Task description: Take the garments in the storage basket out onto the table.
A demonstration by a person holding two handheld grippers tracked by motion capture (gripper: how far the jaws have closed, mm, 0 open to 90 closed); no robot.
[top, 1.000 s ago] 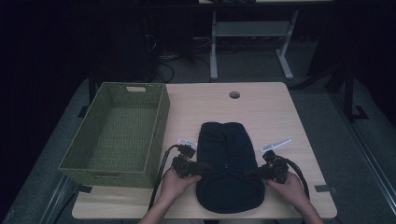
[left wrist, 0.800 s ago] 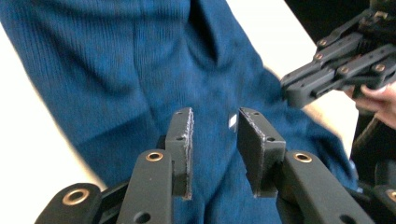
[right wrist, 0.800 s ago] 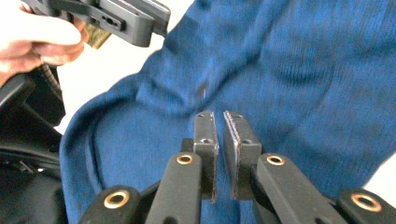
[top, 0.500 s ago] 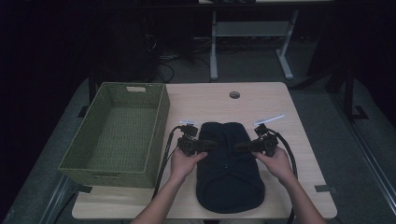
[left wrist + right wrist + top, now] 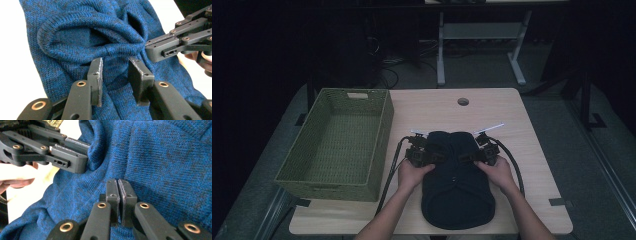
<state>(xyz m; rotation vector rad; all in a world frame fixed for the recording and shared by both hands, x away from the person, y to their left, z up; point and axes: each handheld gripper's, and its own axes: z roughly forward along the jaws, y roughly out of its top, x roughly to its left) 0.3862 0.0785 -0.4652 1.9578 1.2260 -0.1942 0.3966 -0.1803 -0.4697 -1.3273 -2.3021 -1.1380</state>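
Both tongs meet over the blue knit sweater (image 5: 456, 185) on my pale wooden table (image 5: 532, 145), beside the green wicker basket (image 5: 337, 145), dark room behind. Left gripper (image 5: 115, 68) has just been opening, jaws narrowly parted around a fold. Right gripper (image 5: 118, 185) has closed, pads together against the knit; I can't tell if fabric is pinched.

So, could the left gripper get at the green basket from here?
Probably yes: the green basket stands open-topped just beside the left gripper, nothing between them but its own cable.
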